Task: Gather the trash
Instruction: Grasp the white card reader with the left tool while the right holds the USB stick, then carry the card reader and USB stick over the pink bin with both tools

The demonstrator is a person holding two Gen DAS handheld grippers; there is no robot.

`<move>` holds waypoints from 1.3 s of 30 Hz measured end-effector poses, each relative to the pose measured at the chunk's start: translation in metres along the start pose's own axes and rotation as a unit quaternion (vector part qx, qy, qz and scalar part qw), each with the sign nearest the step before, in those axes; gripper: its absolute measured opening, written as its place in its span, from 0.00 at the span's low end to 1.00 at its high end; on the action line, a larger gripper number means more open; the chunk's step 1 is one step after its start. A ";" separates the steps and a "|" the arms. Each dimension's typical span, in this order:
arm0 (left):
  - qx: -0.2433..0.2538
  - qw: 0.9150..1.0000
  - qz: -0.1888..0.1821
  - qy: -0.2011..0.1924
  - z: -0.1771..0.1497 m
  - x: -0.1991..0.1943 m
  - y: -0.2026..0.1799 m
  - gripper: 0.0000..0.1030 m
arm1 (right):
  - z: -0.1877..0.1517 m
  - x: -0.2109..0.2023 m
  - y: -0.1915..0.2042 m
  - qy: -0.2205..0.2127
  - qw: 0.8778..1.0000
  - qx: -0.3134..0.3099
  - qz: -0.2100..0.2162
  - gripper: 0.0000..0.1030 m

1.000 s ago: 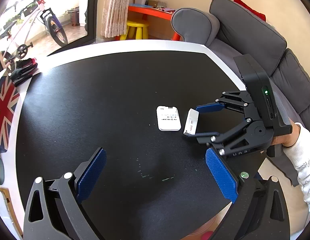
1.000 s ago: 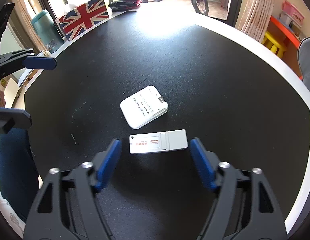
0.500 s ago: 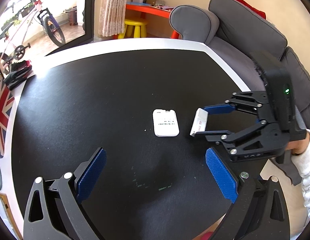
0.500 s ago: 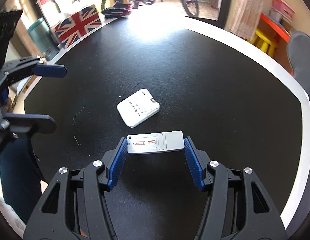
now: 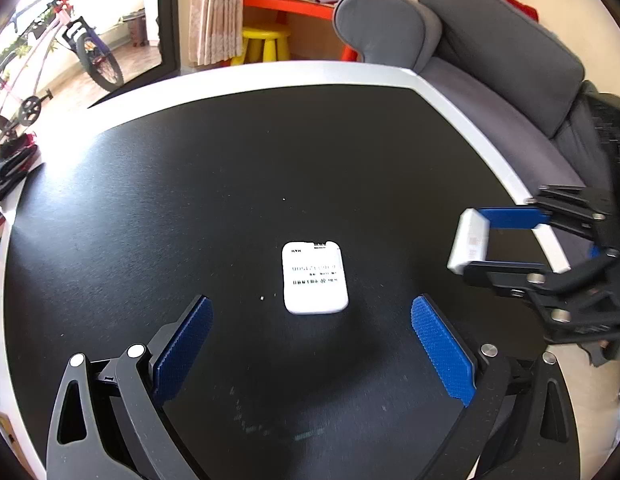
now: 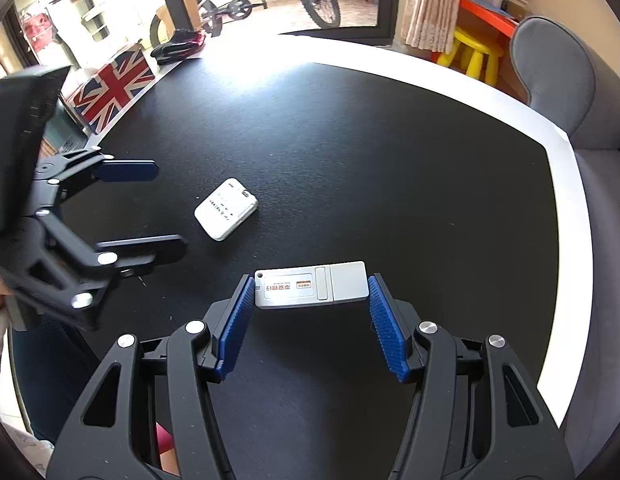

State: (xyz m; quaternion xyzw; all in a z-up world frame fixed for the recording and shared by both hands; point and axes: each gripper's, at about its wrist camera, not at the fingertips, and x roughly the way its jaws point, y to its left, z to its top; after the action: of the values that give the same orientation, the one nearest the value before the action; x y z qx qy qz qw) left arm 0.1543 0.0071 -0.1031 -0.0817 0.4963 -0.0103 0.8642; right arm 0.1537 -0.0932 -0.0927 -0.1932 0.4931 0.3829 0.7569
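So there are 2 bits of trash: a flat rounded white plastic square (image 5: 314,278) with tiny print is lying near the middle of the matte black table (image 5: 189,200), and a long white-and-grey plastic stick (image 6: 311,285) is getting pinched end to end by the right gripper (image 6: 311,308), ribbed blue pads pressing on it, lifted clear over the table's right edge. The left gripper (image 5: 310,348) is tilting down just short of the square, fingers sitting wide with nothing in them
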 end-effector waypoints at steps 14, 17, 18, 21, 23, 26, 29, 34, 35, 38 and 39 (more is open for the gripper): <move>0.016 0.998 0.060 0.009 0.002 0.026 -0.007 0.52 | -0.005 -0.004 -0.013 -0.005 1.000 0.013 -0.002 0.56; 0.017 0.998 0.062 0.009 0.003 0.024 -0.005 0.39 | -0.005 -0.005 -0.011 -0.010 1.000 0.011 0.000 0.56; 0.017 0.998 0.058 0.010 0.003 0.023 -0.004 0.39 | -0.004 -0.006 -0.011 -0.011 1.000 0.011 0.001 0.56; 0.015 0.999 0.051 0.012 0.003 0.022 -0.002 0.39 | -0.002 -0.006 -0.008 -0.018 1.000 0.009 0.003 0.56; 0.011 0.999 0.047 0.012 0.002 0.021 -0.002 0.39 | -0.002 -0.007 -0.006 -0.022 1.000 0.008 0.004 0.56; 0.014 0.999 0.039 0.008 0.001 0.014 -0.006 0.39 | 0.000 -0.009 -0.003 -0.029 1.000 0.009 0.006 0.56; 0.019 0.999 0.034 -0.002 -0.002 0.001 -0.012 0.39 | -0.002 -0.016 0.000 -0.039 0.999 0.010 0.005 0.56; 0.028 0.999 0.022 -0.020 -0.014 -0.032 -0.026 0.39 | -0.012 -0.036 0.010 -0.059 0.998 0.008 0.002 0.56; 0.029 0.999 0.019 -0.025 -0.017 -0.039 -0.028 0.39 | -0.015 -0.040 0.012 -0.063 0.998 0.008 0.000 0.56; 0.033 0.999 0.012 -0.038 -0.030 -0.063 -0.036 0.39 | -0.025 -0.056 0.019 -0.076 0.997 0.008 -0.002 0.56; 0.035 0.998 0.011 -0.043 -0.034 -0.071 -0.040 0.39 | -0.030 -0.063 0.023 -0.081 0.997 0.007 -0.002 0.56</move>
State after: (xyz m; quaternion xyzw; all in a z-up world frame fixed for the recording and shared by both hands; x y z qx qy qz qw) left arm 0.0913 -0.0294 -0.0529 -0.0461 0.4587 -0.0148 0.8873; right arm 0.1043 -0.1231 -0.0476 -0.1573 0.4325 0.3919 0.7967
